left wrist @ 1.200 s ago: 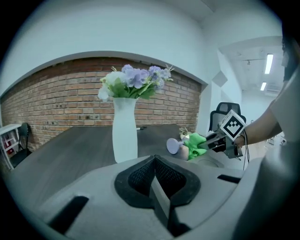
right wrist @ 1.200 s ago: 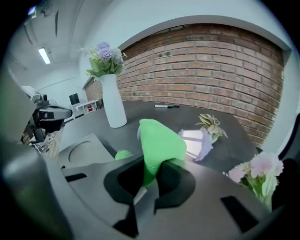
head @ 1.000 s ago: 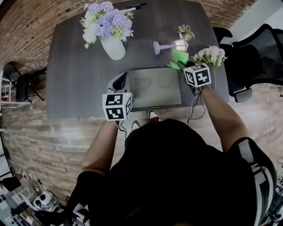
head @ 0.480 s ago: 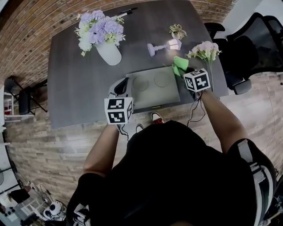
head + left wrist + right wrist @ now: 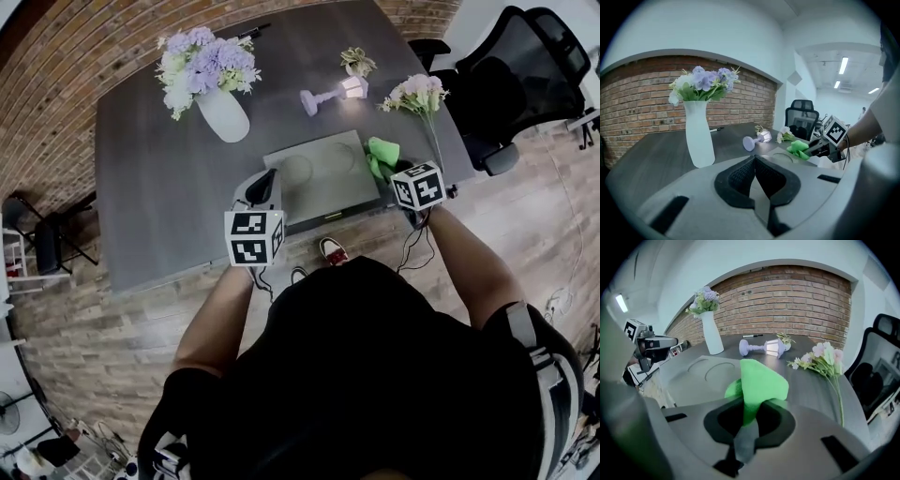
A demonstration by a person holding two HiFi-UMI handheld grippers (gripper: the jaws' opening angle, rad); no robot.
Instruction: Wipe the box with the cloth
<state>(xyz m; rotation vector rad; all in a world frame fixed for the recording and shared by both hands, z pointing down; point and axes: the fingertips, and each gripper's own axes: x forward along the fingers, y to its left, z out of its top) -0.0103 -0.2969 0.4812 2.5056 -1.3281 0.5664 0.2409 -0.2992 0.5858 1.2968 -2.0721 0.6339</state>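
A flat grey box [image 5: 323, 176] with two round marks on its lid lies on the dark table [image 5: 159, 187], at its near edge. My right gripper [image 5: 398, 169] is shut on a green cloth [image 5: 382, 155], held just off the box's right edge. In the right gripper view the cloth [image 5: 759, 380] bulges up out of the right gripper [image 5: 752, 401], with the box [image 5: 708, 373] to the left. My left gripper [image 5: 265, 183] sits by the box's near left corner. In its own view the left gripper [image 5: 754, 159] is shut on nothing, and the cloth [image 5: 799, 149] shows at the right.
A white vase of purple flowers [image 5: 220, 112] stands behind the box on the left. A lavender lantern [image 5: 328, 94], a small plant [image 5: 356, 61] and a pink flower bunch [image 5: 417, 98] lie behind and right. A black office chair [image 5: 516, 75] stands past the table's right edge.
The right gripper has drawn the cloth back from the box's far right corner to beside its right edge. The head view has shifted. The left gripper has hardly moved.
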